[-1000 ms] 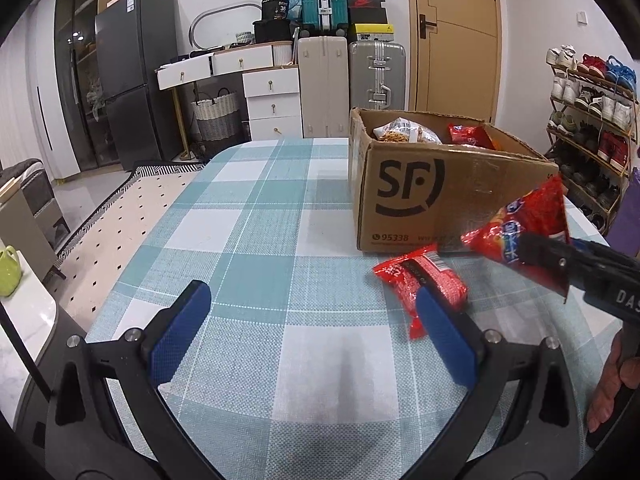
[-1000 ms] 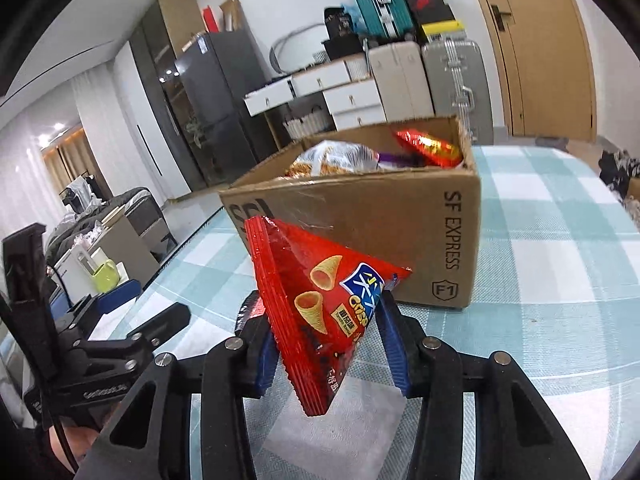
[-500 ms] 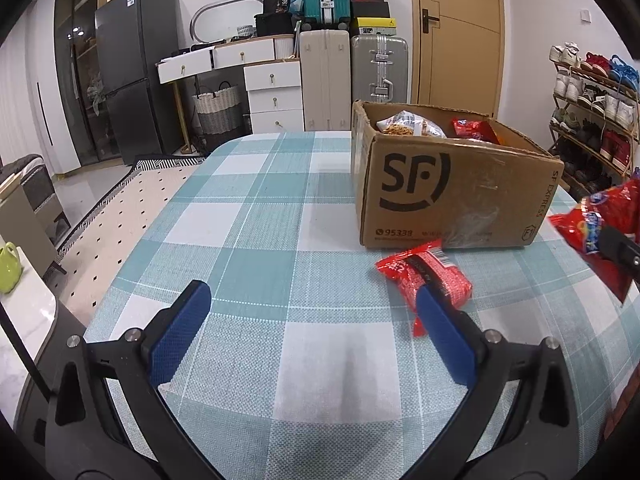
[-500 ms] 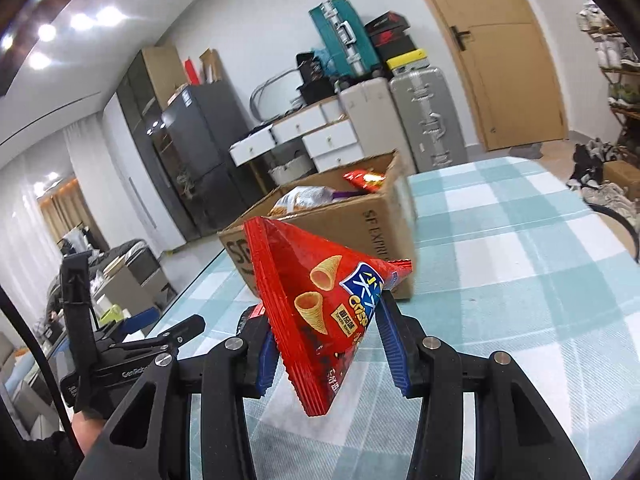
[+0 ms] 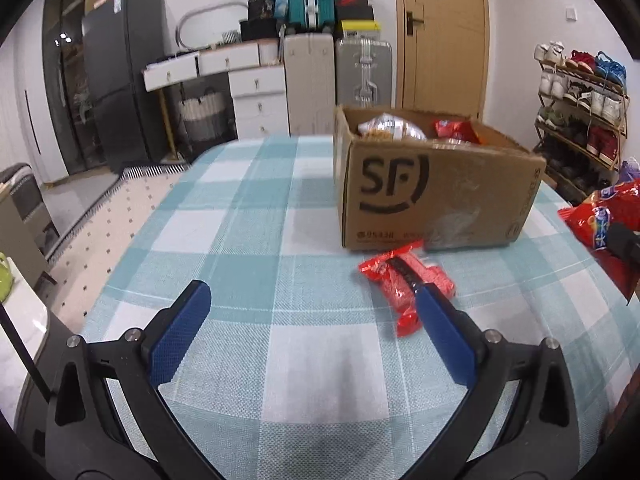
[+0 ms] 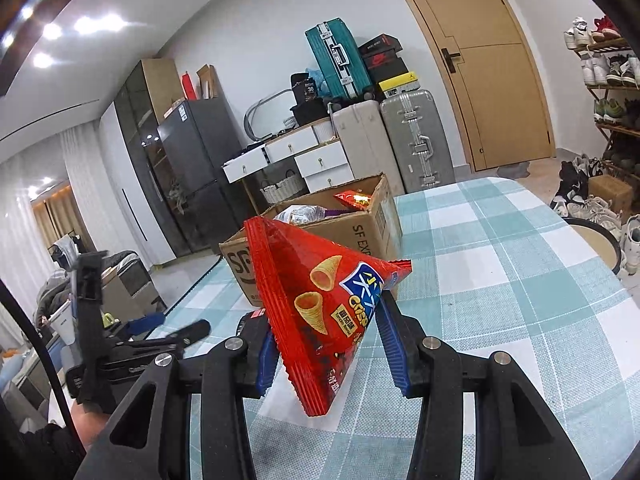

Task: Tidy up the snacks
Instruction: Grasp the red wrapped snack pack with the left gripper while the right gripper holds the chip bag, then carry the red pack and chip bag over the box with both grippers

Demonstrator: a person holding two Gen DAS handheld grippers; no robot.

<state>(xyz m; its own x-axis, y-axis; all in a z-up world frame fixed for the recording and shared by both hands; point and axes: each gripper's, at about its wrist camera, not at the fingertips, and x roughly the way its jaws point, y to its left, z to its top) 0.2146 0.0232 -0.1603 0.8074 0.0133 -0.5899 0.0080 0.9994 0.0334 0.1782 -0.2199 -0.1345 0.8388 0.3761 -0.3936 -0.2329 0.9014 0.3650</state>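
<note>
My right gripper (image 6: 328, 344) is shut on a red triangular corn-chip bag (image 6: 324, 304) and holds it above the table, away from the box; the bag also shows at the right edge of the left wrist view (image 5: 604, 216). An open cardboard SF box (image 5: 432, 200) with several snack packs in it stands on the checked tablecloth; it also shows in the right wrist view (image 6: 360, 232). A small red snack pack (image 5: 400, 280) lies on the cloth in front of the box, just beyond my right fingertip. My left gripper (image 5: 308, 320) is open and empty, low over the table.
The table (image 5: 248, 240) has a teal-and-white checked cloth, with its left edge next to a rug. Suitcases (image 5: 360, 76), drawers and a fridge stand behind. A shoe rack (image 5: 580, 108) stands on the right. My left gripper shows in the right wrist view (image 6: 120, 344).
My right gripper has lifted the chip bag up and drawn back to the right, farther from the box. My left gripper has shifted slightly; the small red pack has not moved.
</note>
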